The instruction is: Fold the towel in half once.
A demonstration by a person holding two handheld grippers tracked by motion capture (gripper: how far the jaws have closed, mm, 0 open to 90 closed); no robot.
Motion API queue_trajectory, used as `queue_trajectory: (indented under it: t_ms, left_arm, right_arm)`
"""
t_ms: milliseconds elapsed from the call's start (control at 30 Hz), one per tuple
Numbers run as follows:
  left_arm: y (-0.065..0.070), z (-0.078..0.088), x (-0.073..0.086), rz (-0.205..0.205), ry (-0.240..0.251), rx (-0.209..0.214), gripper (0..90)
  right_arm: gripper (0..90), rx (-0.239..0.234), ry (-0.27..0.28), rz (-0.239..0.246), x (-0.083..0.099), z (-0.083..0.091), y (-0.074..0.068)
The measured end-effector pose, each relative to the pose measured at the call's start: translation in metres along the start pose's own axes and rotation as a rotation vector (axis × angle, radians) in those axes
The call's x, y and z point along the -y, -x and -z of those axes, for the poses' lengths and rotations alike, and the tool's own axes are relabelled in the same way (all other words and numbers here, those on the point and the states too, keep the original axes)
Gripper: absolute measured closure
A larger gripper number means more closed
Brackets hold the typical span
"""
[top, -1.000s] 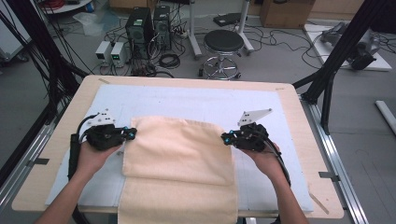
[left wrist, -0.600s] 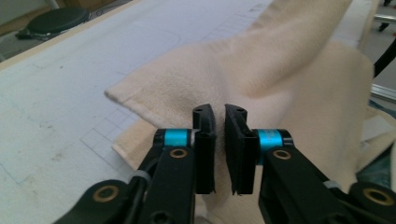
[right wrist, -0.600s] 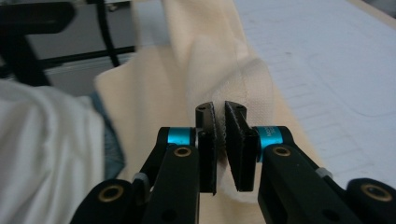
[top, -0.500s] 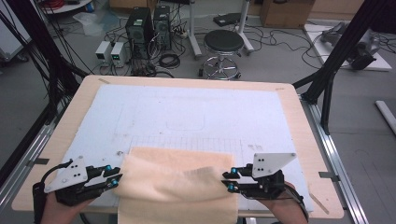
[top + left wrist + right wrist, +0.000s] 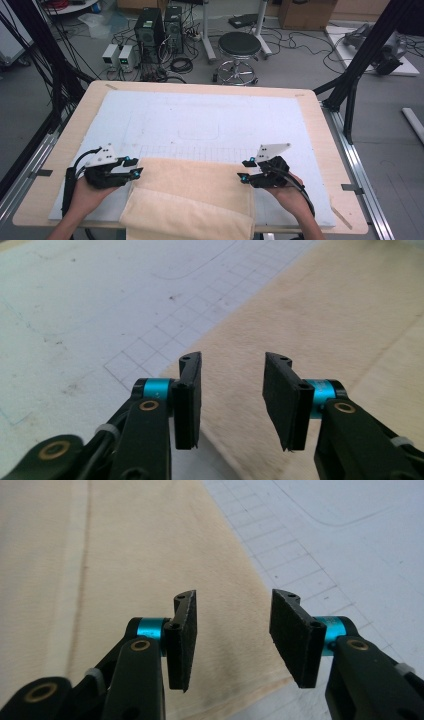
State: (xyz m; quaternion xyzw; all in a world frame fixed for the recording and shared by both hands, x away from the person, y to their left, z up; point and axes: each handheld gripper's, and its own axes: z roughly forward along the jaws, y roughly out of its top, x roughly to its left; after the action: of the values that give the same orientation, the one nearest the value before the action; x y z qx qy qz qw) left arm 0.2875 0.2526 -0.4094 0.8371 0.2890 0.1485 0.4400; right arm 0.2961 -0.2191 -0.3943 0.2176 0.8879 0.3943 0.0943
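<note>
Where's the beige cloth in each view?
High view: the beige cloth lies folded at bottom centre, between the two grippers.
Left gripper view: it covers the right half, behind the open jaws.
Right gripper view: it covers the left half.
Shared landmark: the printed grid on the white mat, along the cloth's edge.

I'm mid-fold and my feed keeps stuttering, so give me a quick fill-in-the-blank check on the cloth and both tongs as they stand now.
1. The beige cloth lies at the table's near edge, folded over on ____.
2. The left tongs have just been opening, and between their jaws there is ____.
3. The right tongs stand at the cloth's ____ edge, jaws apart, having just been opening.
4. The cloth rests on a white mat printed with a ____ of squares.

Missing words: itself; nothing; right; grid
</note>
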Motion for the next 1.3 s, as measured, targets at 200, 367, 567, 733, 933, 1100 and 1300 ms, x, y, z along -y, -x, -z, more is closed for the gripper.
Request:
queue_trajectory:
  t_ms: [200, 367, 567, 733, 933, 1100, 1300]
  left_arm:
    - [-0.018, -0.028, -0.002, 0.015, -0.057, 0.007, 50.0]
    - [-0.026, -0.042, 0.003, 0.041, -0.116, 0.034, 46.9]
    - [-0.025, -0.041, 0.004, 0.047, -0.129, 0.067, 69.9]
    - [-0.024, -0.042, 0.002, 0.045, -0.129, 0.055, 84.7]
    - [-0.049, -0.056, -0.026, 0.127, -0.057, -0.079, 85.7]
    - [-0.078, -0.072, -0.069, 0.167, -0.014, -0.172, 85.8]
    - [-0.103, -0.082, -0.112, 0.186, -0.003, -0.232, 85.7]
  right_arm:
    - [46.1, 0.04, -0.033, -0.029, 0.005, -0.015, 0.02]
    - [41.8, 0.03, -0.067, -0.077, 0.015, -0.025, 0.029]
    - [62.4, -0.045, -0.098, -0.096, 0.022, -0.035, 0.033]
    - [83.5, -0.086, -0.11, -0.082, 0.019, -0.034, 0.032]
    - [85.4, 0.037, -0.082, -0.078, -0.01, -0.032, 0.057]
    - [85.4, 0.13, -0.072, -0.14, -0.035, -0.033, 0.106]
    - [85.4, 0.222, -0.057, -0.157, -0.073, -0.027, 0.148]
